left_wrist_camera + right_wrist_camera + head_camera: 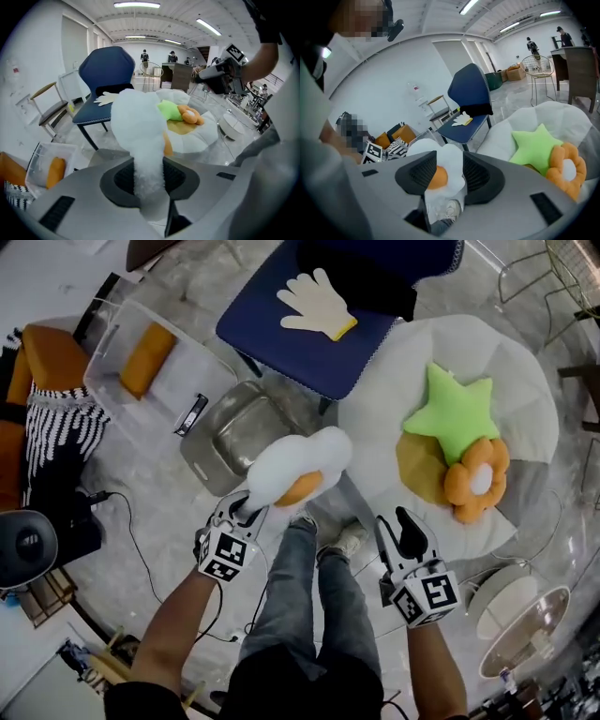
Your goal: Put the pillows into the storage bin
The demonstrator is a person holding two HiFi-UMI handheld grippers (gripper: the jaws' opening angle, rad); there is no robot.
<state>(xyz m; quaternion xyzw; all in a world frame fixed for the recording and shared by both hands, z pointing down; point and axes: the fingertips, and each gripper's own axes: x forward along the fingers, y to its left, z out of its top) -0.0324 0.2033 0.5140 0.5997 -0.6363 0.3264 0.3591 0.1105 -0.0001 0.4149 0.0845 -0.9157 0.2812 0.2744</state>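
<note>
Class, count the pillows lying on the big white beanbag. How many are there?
3: a green star pillow, an orange flower pillow touching its lower edge, and a flat mustard pillow partly under both. More may be hidden beneath them.

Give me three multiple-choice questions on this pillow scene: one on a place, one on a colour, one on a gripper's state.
1. Where does the green star pillow lie? A on the floor; B on the white beanbag; C on a shelf.
2. The clear bin holds a lone pillow; its colour? A orange; B green; C white.
3. The left gripper is: A open and empty; B shut on the fried-egg pillow; C shut on the green star pillow.
Answers: B, it rests on the beanbag's seat; A, orange shows through the bin wall; B, its jaws pinch the egg's white edge.
</note>
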